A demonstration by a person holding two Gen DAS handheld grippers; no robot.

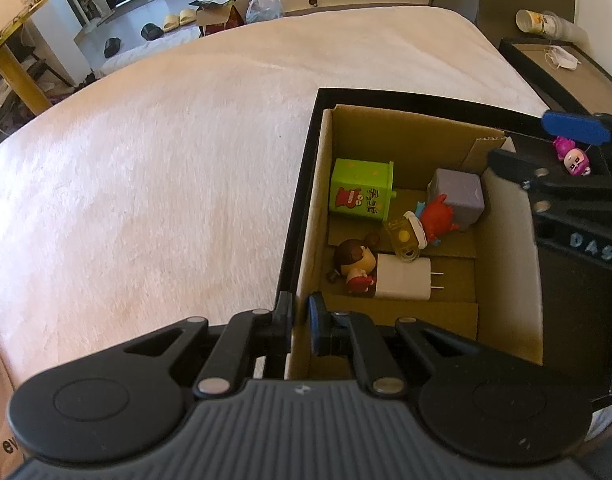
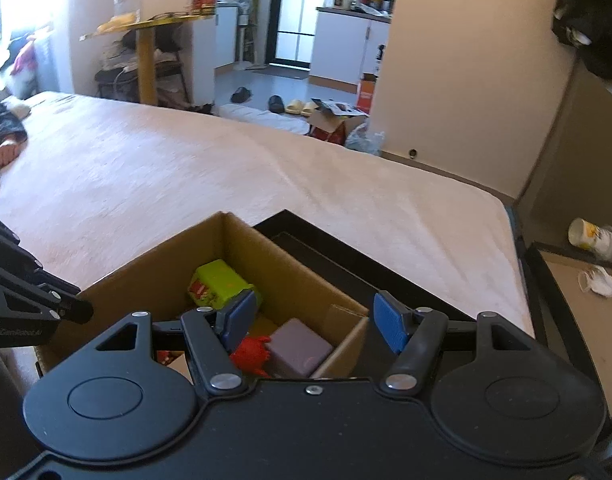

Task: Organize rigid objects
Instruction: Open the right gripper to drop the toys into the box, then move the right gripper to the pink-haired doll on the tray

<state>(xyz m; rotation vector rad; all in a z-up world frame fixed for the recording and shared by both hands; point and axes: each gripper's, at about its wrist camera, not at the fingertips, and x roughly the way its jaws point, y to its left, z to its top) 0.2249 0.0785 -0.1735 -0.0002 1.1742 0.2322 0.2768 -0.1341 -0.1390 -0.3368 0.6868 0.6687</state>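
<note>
A cardboard box (image 1: 314,240) sits inside a black tray (image 1: 386,94) on the bed. In it lie a green carton toy (image 1: 362,190), a purple cube (image 1: 458,196), a red figure (image 1: 438,218), a brown-haired doll (image 1: 354,260) and a white charger plug (image 1: 404,278). My left gripper (image 1: 299,320) is shut on the box's near wall. My right gripper (image 1: 542,146) hovers open over the tray's right part, above a pink figurine (image 1: 572,158). In the right wrist view the right gripper (image 2: 316,316) holds nothing; below it show the green carton (image 2: 217,284), the purple cube (image 2: 301,346) and the red figure (image 2: 251,354).
A cream blanket (image 1: 165,160) covers the bed around the tray. A dark bedside table (image 2: 578,320) at the right holds a tipped cup (image 2: 586,234) and a white mask (image 2: 600,282). A person's hand (image 2: 5,148) rests at the bed's far left edge.
</note>
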